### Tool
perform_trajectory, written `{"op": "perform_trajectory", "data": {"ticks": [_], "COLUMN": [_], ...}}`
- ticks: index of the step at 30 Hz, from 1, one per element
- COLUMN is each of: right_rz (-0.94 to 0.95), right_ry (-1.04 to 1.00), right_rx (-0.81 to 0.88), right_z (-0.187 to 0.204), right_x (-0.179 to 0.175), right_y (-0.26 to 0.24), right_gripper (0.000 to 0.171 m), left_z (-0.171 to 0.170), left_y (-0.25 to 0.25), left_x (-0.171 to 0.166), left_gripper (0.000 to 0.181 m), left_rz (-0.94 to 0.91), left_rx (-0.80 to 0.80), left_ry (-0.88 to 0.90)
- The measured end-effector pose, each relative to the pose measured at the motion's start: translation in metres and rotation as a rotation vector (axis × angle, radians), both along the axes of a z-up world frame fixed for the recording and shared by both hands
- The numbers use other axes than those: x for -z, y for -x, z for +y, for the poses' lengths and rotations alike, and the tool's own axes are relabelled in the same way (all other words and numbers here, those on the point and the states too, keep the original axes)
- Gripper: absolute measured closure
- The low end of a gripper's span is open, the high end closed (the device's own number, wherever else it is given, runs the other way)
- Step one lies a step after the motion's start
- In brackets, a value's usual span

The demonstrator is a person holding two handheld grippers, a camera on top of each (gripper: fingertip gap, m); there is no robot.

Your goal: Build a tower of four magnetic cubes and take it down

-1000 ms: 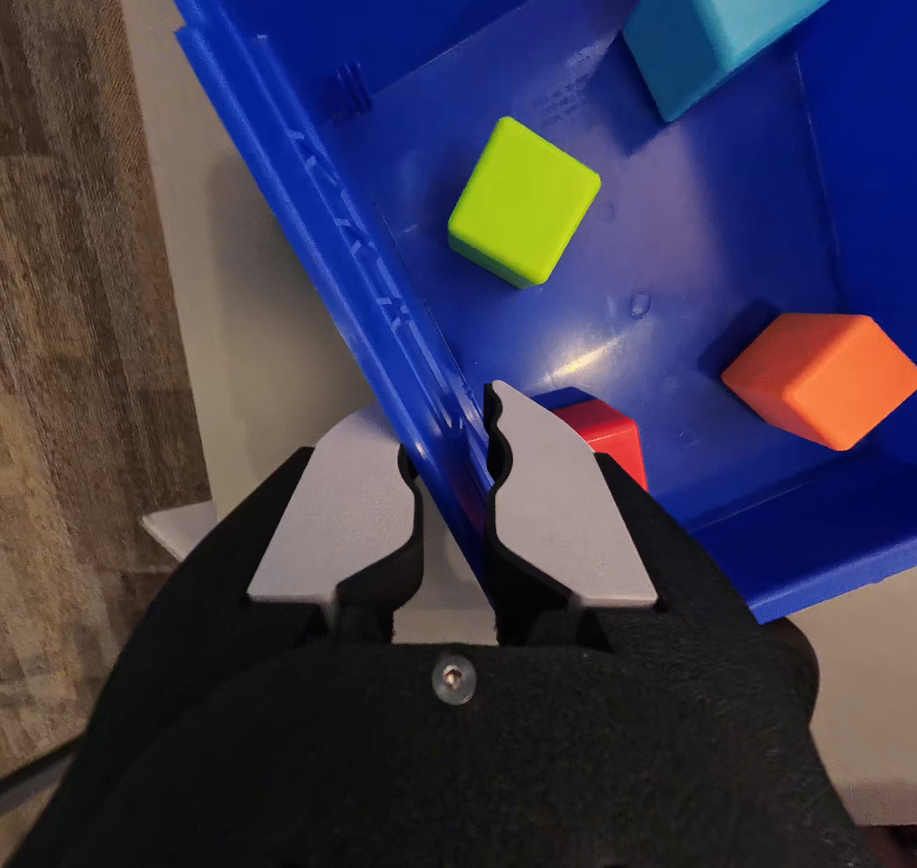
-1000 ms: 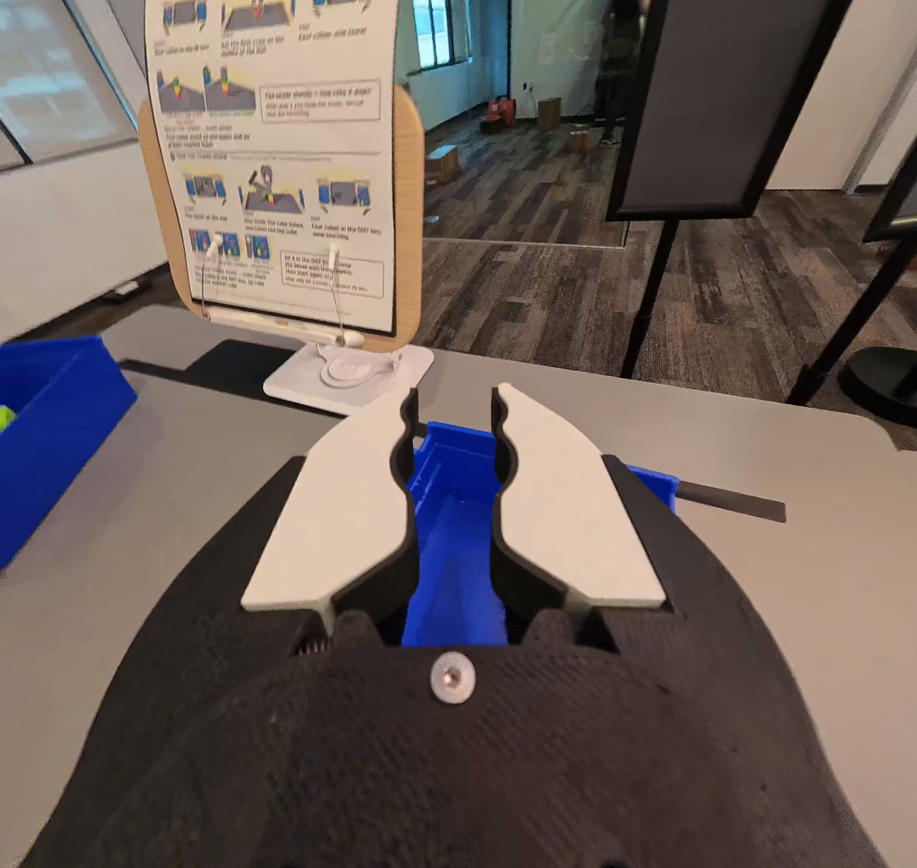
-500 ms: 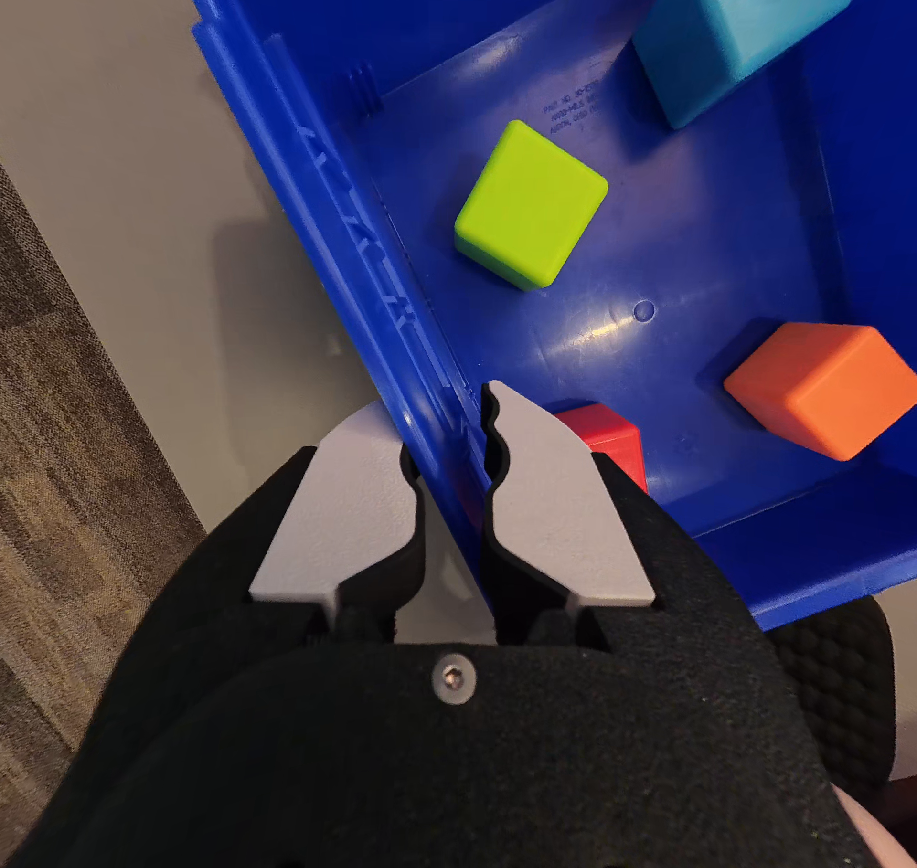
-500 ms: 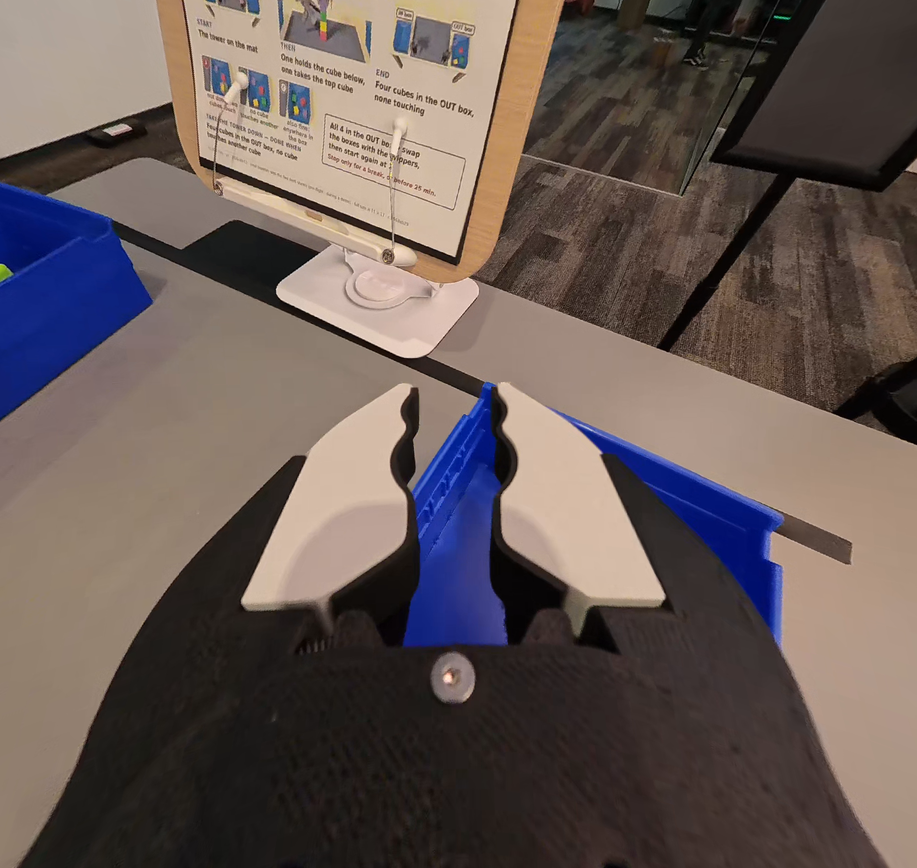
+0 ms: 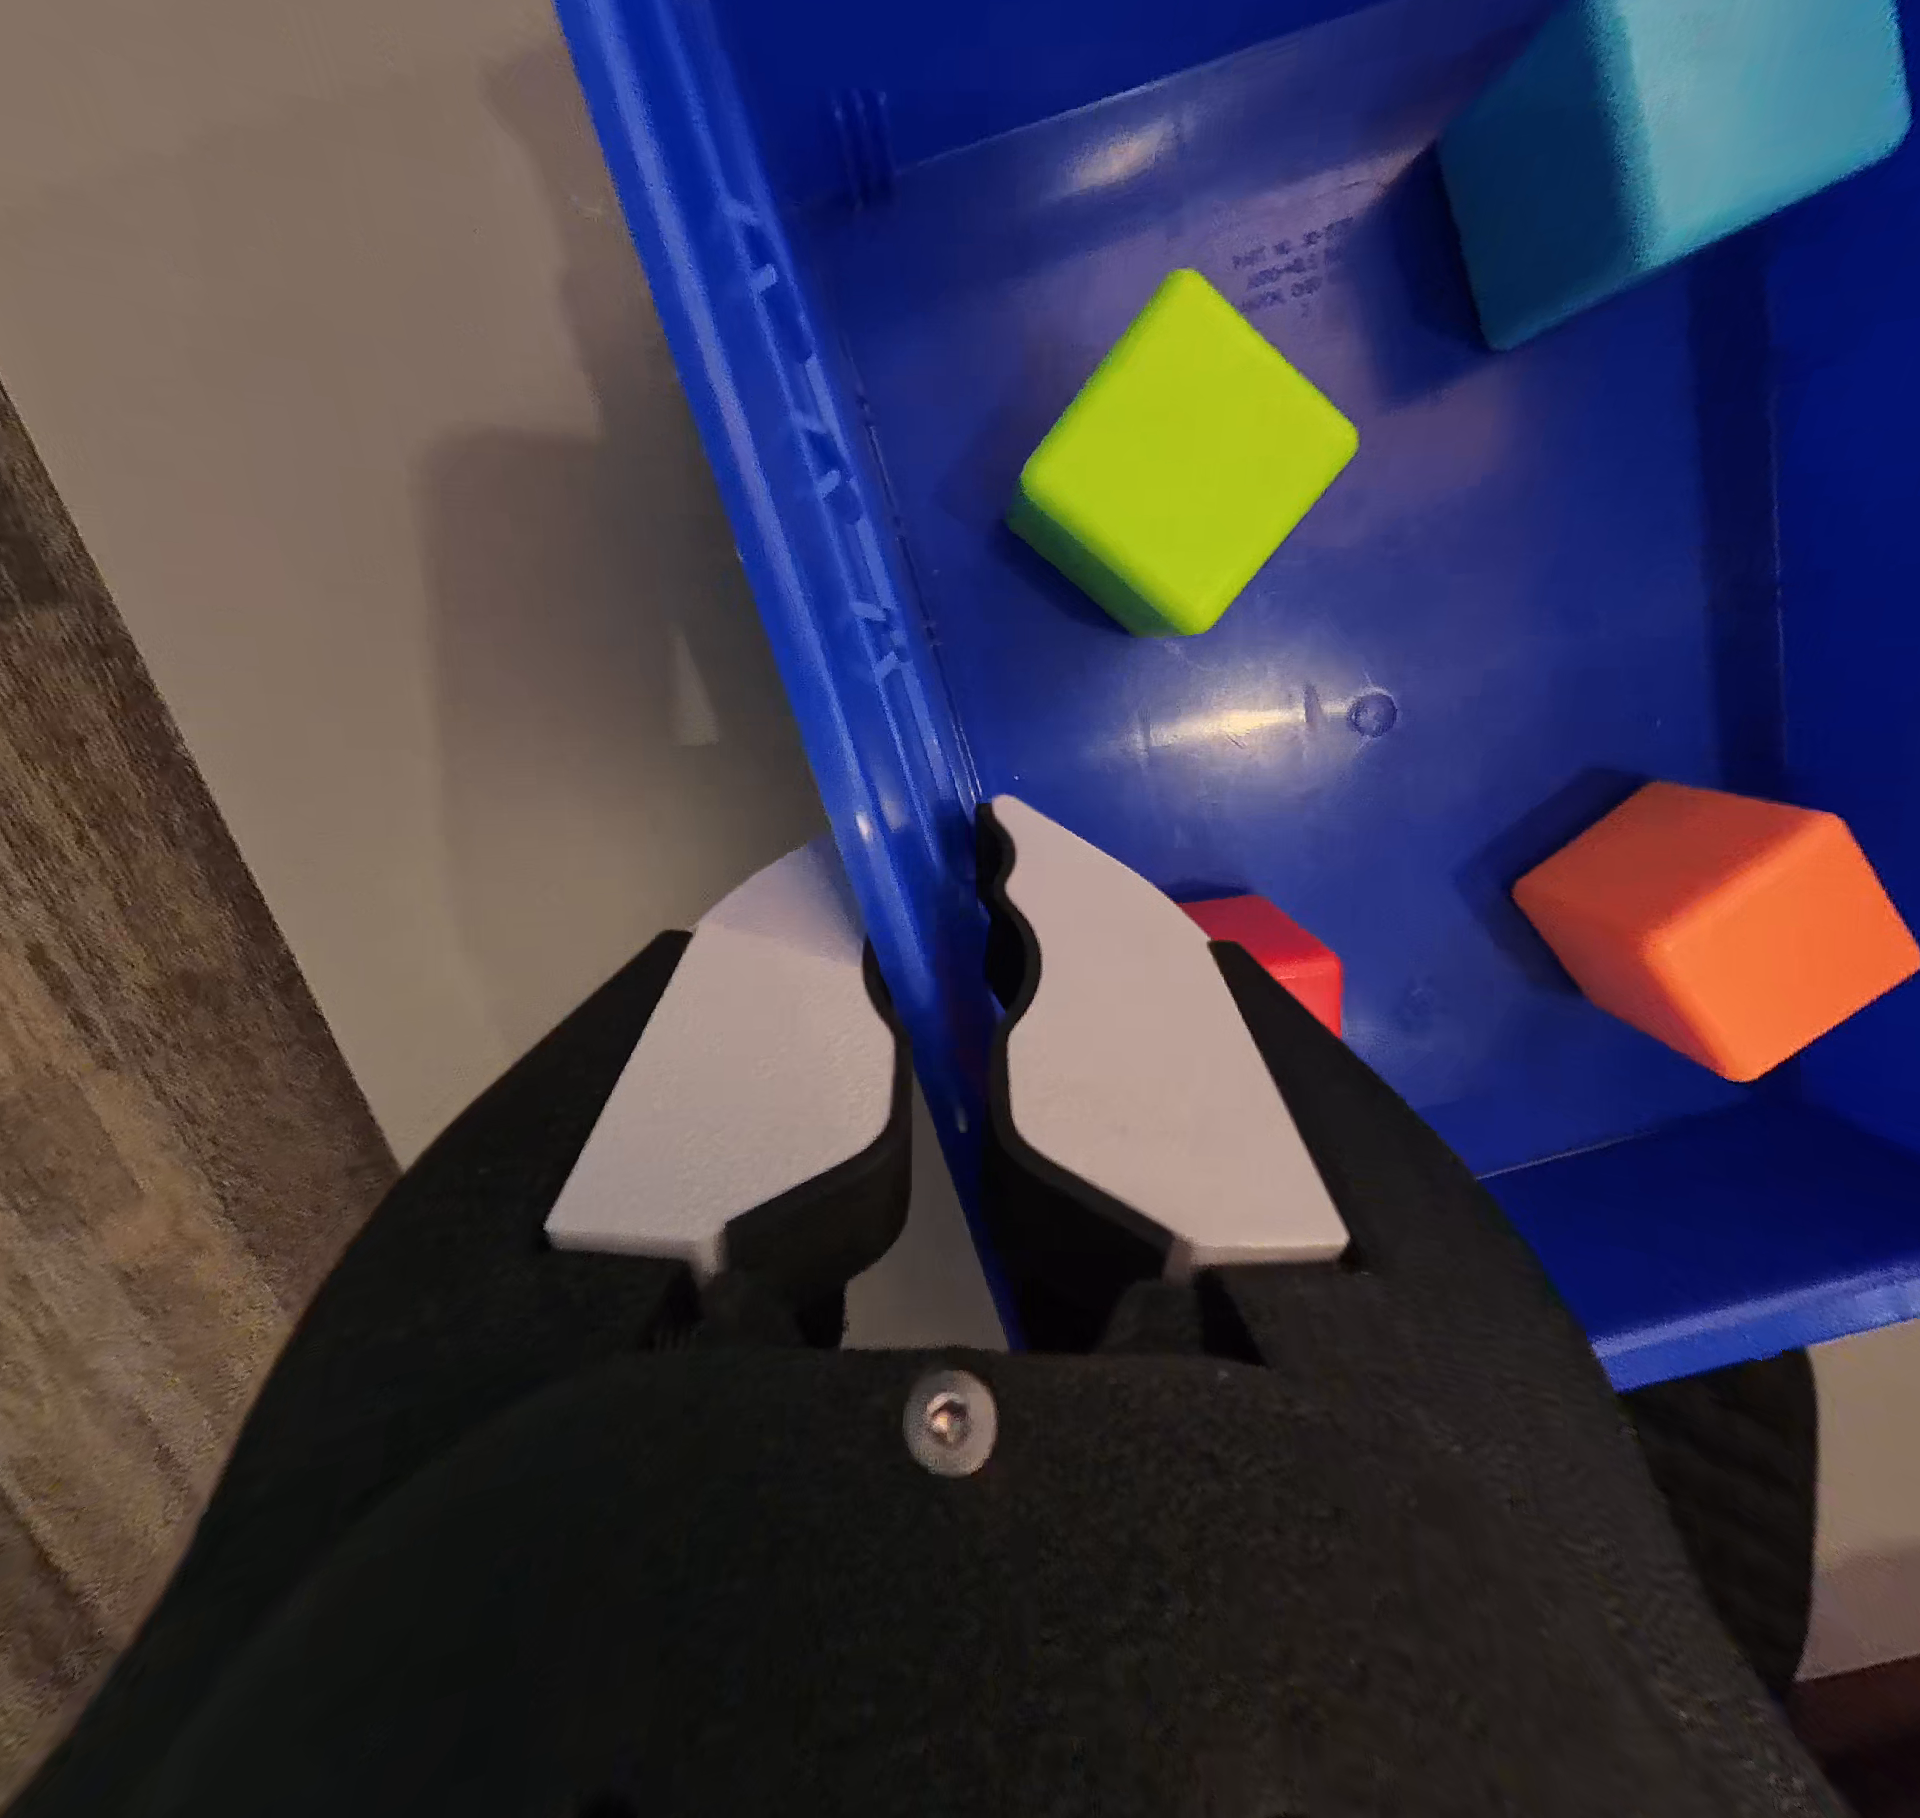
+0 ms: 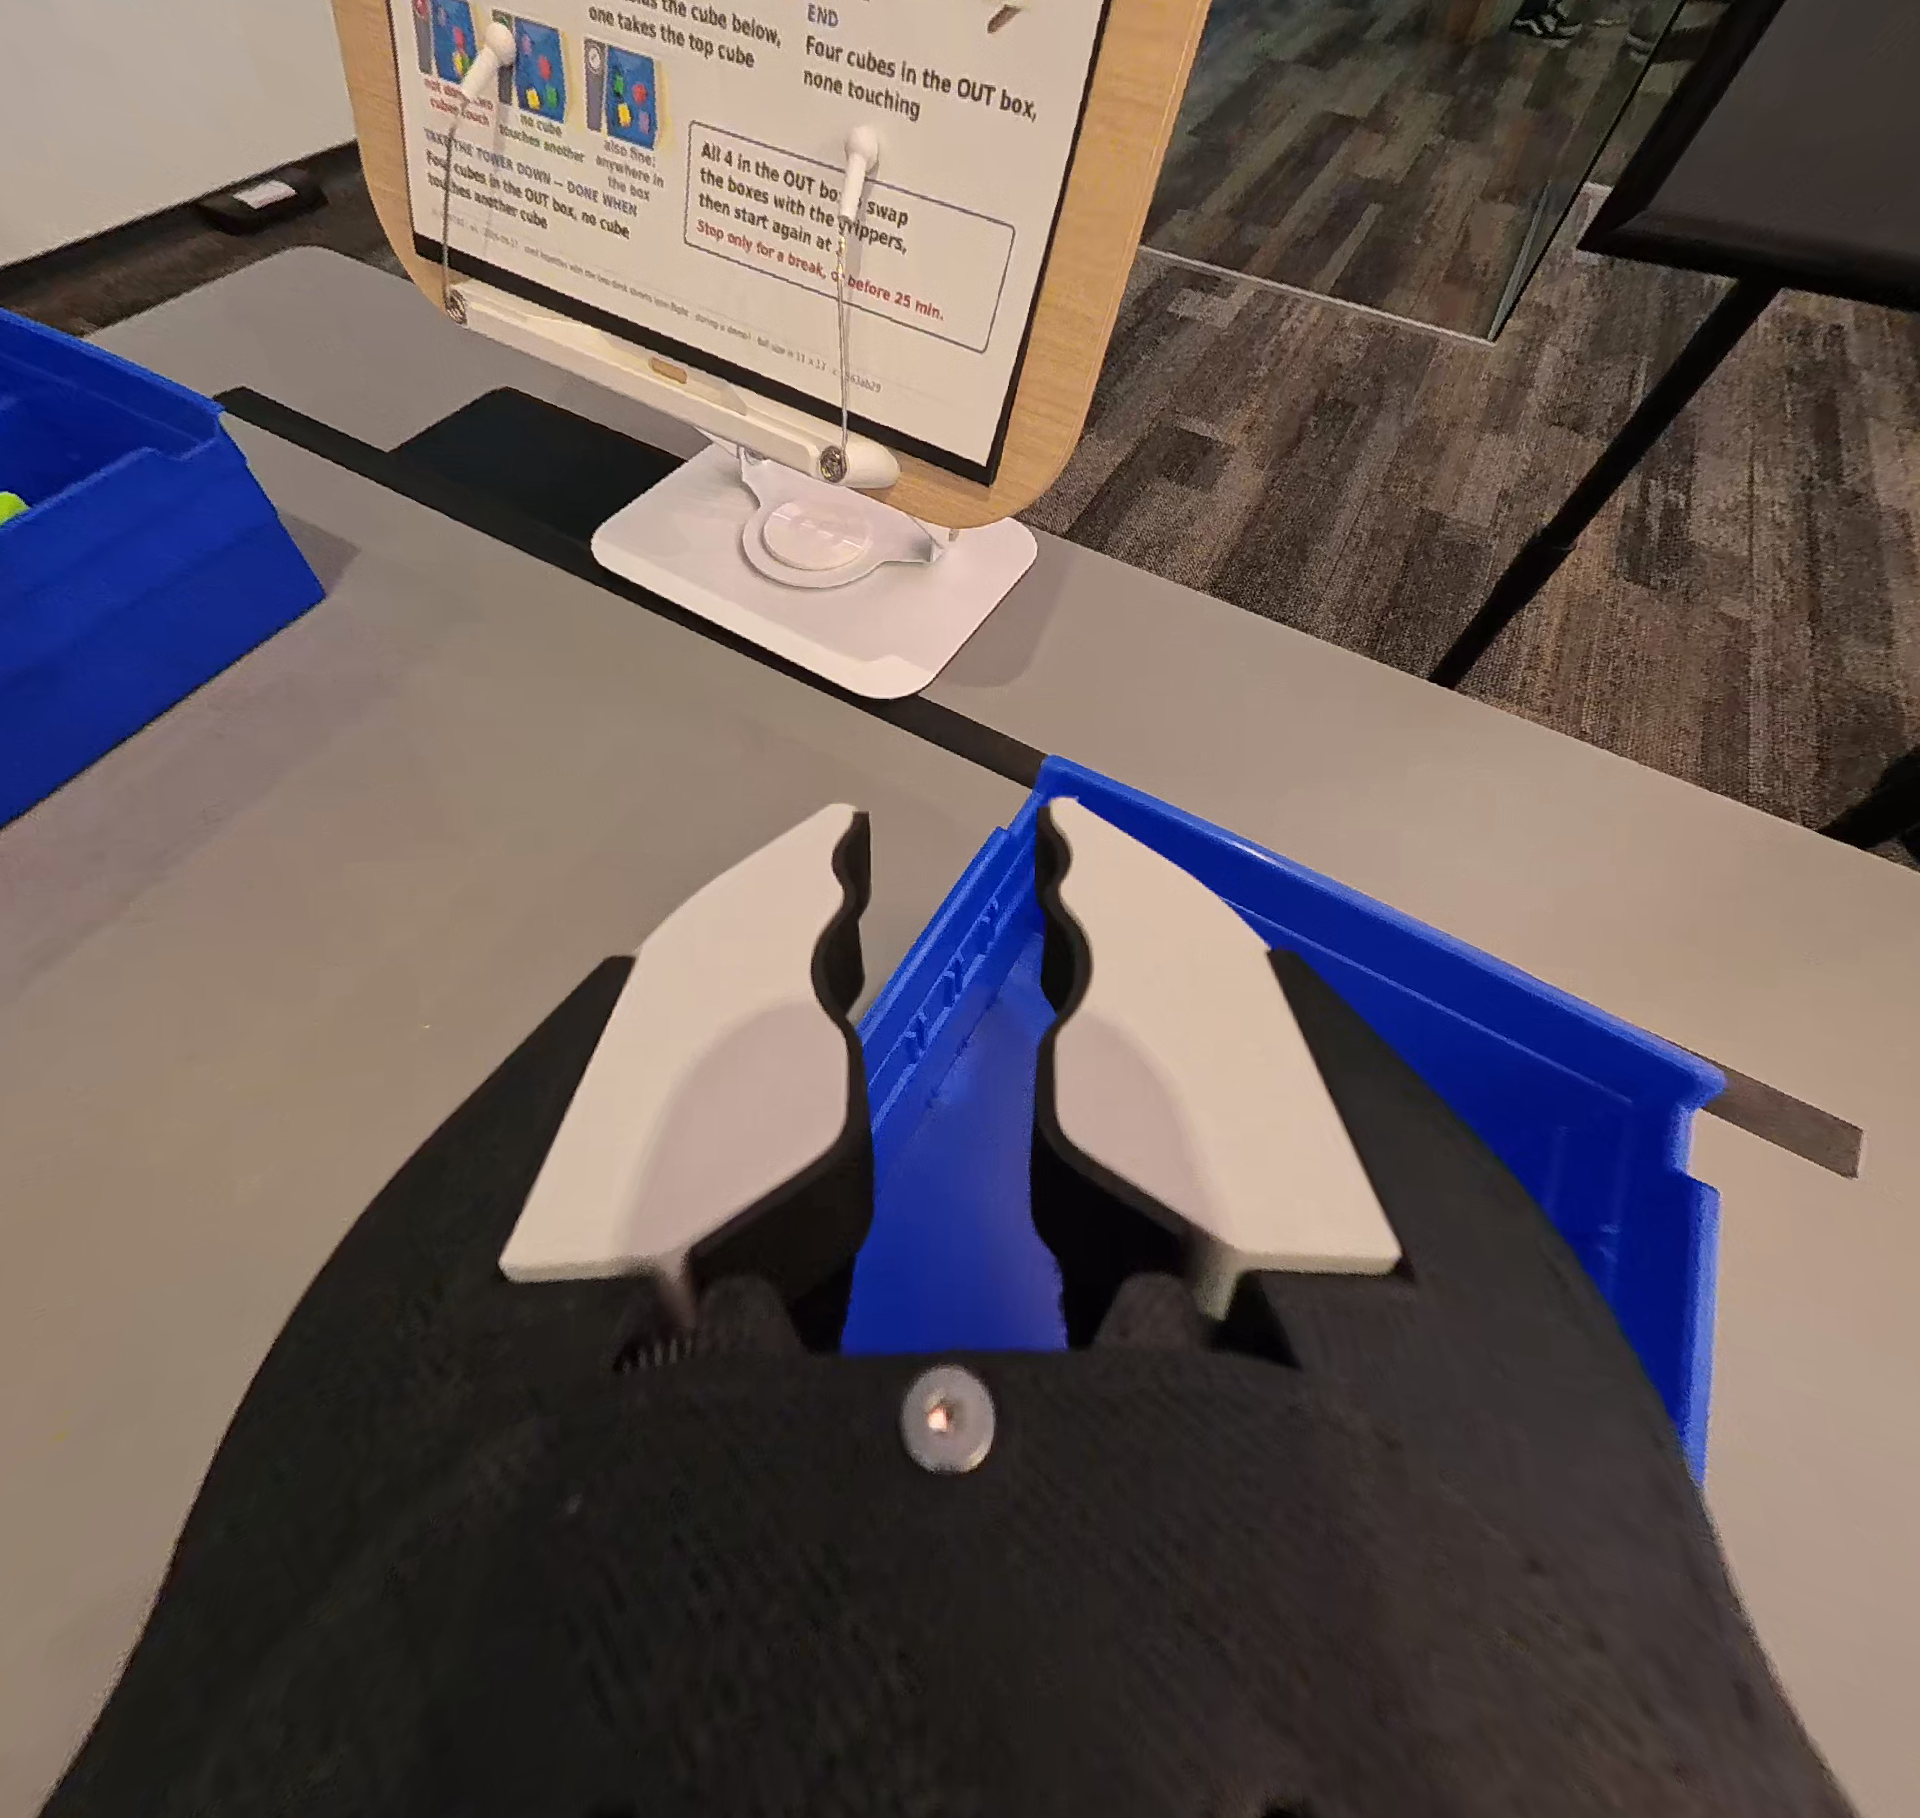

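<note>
In the left wrist view a blue bin [image 5: 810,480] holds a lime green cube [image 5: 1184,459], a light blue cube [image 5: 1673,106], an orange cube [image 5: 1714,927] and a red cube [image 5: 1273,947], all apart from each other. The red cube is partly hidden behind my finger. My left gripper [image 5: 914,833] is shut on this bin's left wall, one finger outside and one inside. In the right wrist view my right gripper [image 6: 951,812] is shut on the wall of a second blue bin [image 6: 1455,999]. What lies inside it is hidden.
The grey table [image 6: 416,833] carries an instruction board on a white stand [image 6: 821,563] at the back. The first bin shows at the far left of the right wrist view [image 6: 125,563]. The table edge and carpet floor [image 5: 125,937] lie left of the left gripper. The grippers' ends are close to 65 cm from one another.
The left gripper and its bin have moved farther over the table, away from the floor edge. The right gripper has carried its bin forward toward the board and tilted down.
</note>
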State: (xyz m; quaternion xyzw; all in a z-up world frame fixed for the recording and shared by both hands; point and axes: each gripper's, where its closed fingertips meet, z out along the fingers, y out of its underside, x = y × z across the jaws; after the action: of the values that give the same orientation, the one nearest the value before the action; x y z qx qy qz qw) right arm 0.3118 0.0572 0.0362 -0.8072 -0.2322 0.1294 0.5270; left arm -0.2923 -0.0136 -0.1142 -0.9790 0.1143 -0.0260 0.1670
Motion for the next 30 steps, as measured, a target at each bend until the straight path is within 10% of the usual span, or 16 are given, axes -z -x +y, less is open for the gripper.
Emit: {"op": "perform_trajectory", "data": {"ticks": [8,13,20,30], "right_rz": [0.009,-0.005,0.109,0.175], "right_ry": [-0.067,-0.410,-0.478,-0.444], "right_rx": [0.078,0.156,-0.002,-0.099], "right_z": [0.007,-0.004,-0.026,-0.035], "right_x": [-0.009,-0.061,-0.078,-0.081], "right_y": [-0.015,-0.031,-0.004,0.012], "right_gripper": [0.124,0.107,0.101,0.108], "left_z": [-0.004,-0.006,-0.041,-0.079], "left_y": [-0.002,0.007,-0.088,-0.141], "left_x": [-0.003,-0.070,-0.169,-0.066], "left_gripper": [0.153,0.150,0.140,0.119], "left_rz": [-0.048,-0.118,-0.293,-0.062], "left_rx": [-0.030,-0.106,0.426,0.750], "left_ry": [-0.032,-0.288,-0.742,-0.220]}}
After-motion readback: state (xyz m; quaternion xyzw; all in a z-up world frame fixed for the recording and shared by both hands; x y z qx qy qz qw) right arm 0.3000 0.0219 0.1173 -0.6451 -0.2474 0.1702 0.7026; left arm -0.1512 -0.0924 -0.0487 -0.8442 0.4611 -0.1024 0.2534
